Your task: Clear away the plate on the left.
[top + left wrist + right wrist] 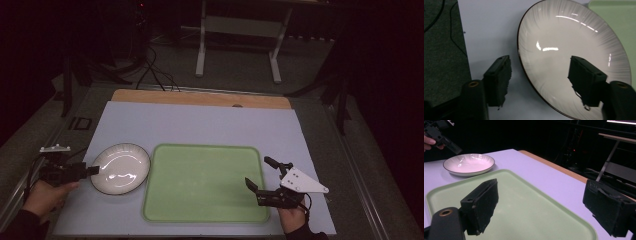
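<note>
Left tongs (pixel 539 72) gape wide astride the near rim of the round white glazed plate (pixel 120 167), beside the flat green plastic tray (pixel 205 182). Glossy, stiff, likely slippery and breakable: pinch the rim. Right tongs (pixel 260 173) wide, empty.

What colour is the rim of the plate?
Dark brown, a thin line around the white plate; clearest in the left gripper view.

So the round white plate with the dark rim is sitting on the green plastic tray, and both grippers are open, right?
Not quite. The round white plate with the dark rim sits on the pale table mat, beside the green plastic tray, not on it; the high view shows this. Both the left gripper and the right gripper are indeed open.
</note>
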The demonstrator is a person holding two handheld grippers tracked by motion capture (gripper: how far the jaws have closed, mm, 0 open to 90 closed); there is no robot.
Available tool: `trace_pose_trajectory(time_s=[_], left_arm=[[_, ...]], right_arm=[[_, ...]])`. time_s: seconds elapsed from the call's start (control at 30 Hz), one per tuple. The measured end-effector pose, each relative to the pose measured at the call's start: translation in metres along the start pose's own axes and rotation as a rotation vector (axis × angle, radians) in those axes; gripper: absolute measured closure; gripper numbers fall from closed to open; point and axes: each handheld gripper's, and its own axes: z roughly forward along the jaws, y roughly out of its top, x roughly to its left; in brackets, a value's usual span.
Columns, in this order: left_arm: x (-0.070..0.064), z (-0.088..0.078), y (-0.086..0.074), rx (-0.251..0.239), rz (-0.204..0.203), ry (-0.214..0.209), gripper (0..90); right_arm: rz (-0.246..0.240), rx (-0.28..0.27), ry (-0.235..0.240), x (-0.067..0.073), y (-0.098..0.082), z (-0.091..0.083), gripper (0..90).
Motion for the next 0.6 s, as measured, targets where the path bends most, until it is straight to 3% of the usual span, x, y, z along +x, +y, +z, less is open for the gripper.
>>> trace_pose_trajectory(time_s=[0.2,0.27,0.5,0.6], left_arm=[[-0.003,0.006,0.004,0.034,0.003,0.042,42.3],[-0.001,0.009,0.005,0.061,-0.015,0.044,44.9],[0.004,0.017,0.007,0.099,-0.053,0.04,47.3],[0.007,0.018,0.007,0.104,-0.064,0.01,59.7]], right_arm=[[0.001,0.004,0.002,0.0,0.0,0.001,12.8],[0.0,0.005,0.003,0.0,0.0,0.001,12.8],[0.0,0.011,0.004,0.0,-0.001,0.002,12.8],[0.003,0.013,0.006,-0.001,-0.001,0.002,12.8]])
